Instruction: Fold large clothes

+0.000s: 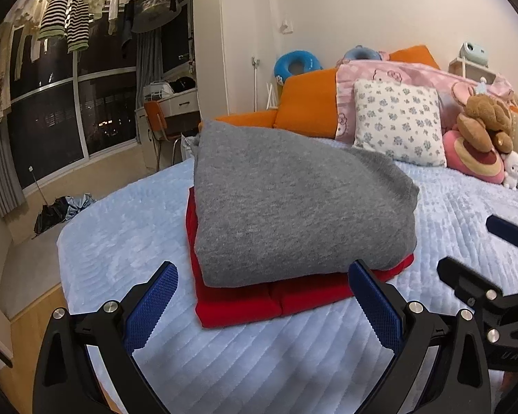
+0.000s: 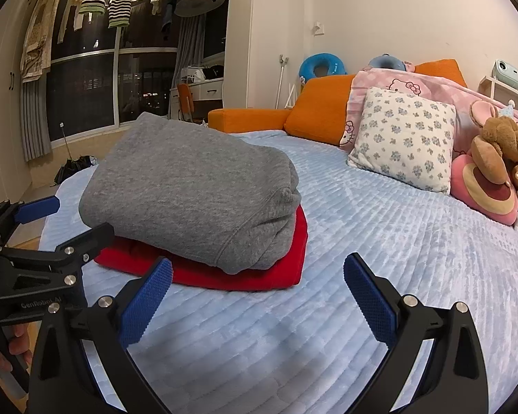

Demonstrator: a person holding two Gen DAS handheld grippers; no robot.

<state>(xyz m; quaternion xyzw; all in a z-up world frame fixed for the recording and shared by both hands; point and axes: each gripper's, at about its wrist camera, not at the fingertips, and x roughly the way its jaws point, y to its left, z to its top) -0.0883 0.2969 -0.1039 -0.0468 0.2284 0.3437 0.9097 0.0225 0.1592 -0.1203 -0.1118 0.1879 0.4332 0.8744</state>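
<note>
Left gripper (image 1: 263, 302) is held low over the pale blue bedspread (image 1: 127, 227), jaws spread wide, nothing pinched. Ahead of it a folded grey garment (image 1: 293, 203) is stacked on a folded red garment (image 1: 245, 302), both lying on the bed. Right gripper (image 2: 258, 295) is seen just beside the stack's right side, also splayed and empty. A floral pillow (image 2: 402, 138) and what looks like a brown plush toy (image 2: 504, 145) are noted at far right.

Left tool (image 1: 263, 305), right tool (image 2: 258, 298): both spread, empty.
</note>
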